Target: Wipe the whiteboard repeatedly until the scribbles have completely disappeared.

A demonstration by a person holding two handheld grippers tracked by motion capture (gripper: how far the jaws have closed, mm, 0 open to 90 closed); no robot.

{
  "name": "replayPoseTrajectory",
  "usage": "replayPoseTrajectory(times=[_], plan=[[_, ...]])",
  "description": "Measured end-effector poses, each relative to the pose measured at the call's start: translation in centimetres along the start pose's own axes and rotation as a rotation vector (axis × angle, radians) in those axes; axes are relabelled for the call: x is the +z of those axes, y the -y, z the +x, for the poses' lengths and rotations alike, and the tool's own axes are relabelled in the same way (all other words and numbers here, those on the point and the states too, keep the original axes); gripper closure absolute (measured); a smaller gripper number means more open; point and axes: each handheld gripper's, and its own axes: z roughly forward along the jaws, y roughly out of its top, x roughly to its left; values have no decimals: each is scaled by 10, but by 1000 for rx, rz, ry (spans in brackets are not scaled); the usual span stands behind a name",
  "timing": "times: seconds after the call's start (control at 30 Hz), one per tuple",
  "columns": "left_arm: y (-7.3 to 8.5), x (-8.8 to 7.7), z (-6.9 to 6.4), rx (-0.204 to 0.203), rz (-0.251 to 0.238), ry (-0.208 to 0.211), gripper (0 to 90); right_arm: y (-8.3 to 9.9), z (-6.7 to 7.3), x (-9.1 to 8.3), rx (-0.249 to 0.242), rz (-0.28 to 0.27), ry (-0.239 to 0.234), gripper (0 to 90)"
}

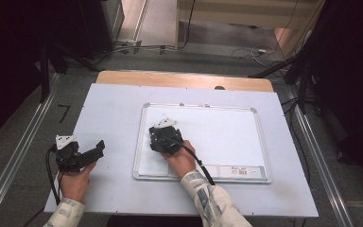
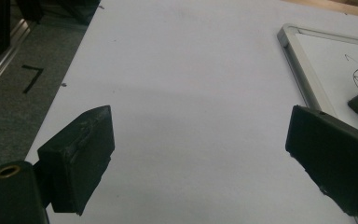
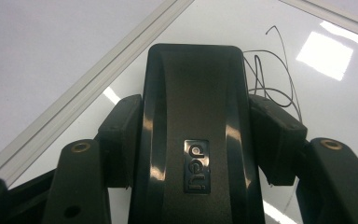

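A whiteboard (image 1: 217,137) with a silver frame lies flat in the middle of the table. My right gripper (image 1: 164,135) rests over its left part, shut on a black eraser (image 3: 196,121) marked "deli". Its pads (image 3: 121,140) press on both long sides of the eraser. Thin black pen scribbles (image 3: 270,74) lie on the board just beyond the eraser's far end. My left gripper (image 1: 94,151) sits on the white table cover left of the board. In the left gripper view its jaws stand wide apart with nothing between them (image 2: 200,154), and the board's frame (image 2: 303,70) runs along the right.
A white sheet (image 1: 108,118) covers the table, with a strip of wood (image 1: 184,78) along the far edge. Metal rails (image 1: 19,156) run along the floor on both sides. Dark stands and cables (image 1: 307,61) stand beyond the table.
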Motion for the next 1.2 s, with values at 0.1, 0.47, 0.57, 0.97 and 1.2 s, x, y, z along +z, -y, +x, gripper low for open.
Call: replayPoseTrajectory(times=[0.1, 0.47, 0.57, 0.97, 1.2], plan=[[0, 0, 0, -4, 1, -1, 83, -1, 0, 1, 1, -2, -7, 375], [1, -1, 3, -18, 0, -2, 83, -13, -5, 12, 6, -1, -9, 375], [1, -1, 4, -21, 0, -1, 83, -16, -7, 15, 6, 0, -6, 375], [2, -3, 7, -24, 3, -2, 83, -24, -23, 22, 34, 0, 14, 375], [2, -3, 7, -25, 4, -2, 83, -26, -33, 25, 44, 0, 23, 375]])
